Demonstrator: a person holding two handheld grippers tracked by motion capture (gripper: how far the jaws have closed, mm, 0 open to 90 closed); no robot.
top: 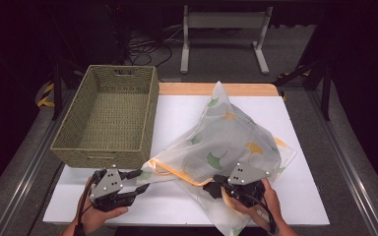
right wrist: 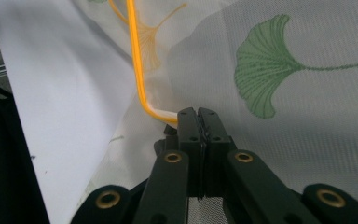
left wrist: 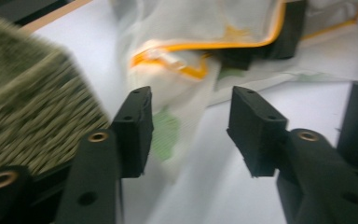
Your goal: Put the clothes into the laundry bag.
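A translucent white mesh bag printed with green and yellow ginkgo leaves lies crumpled on the white board. Its orange-trimmed opening faces the near left. My right gripper is shut on that orange trim at the bag's near edge, its jaws pressed flat together over the mesh. My left gripper lies low by the basket's near corner and points right toward the bag. Its jaws stand open, and a loose corner of the bag lies between them untouched.
A woven olive basket sits empty at the board's left, its wall close beside my left jaw. The white board tops a wooden table. A grey metal stand is on the floor beyond.
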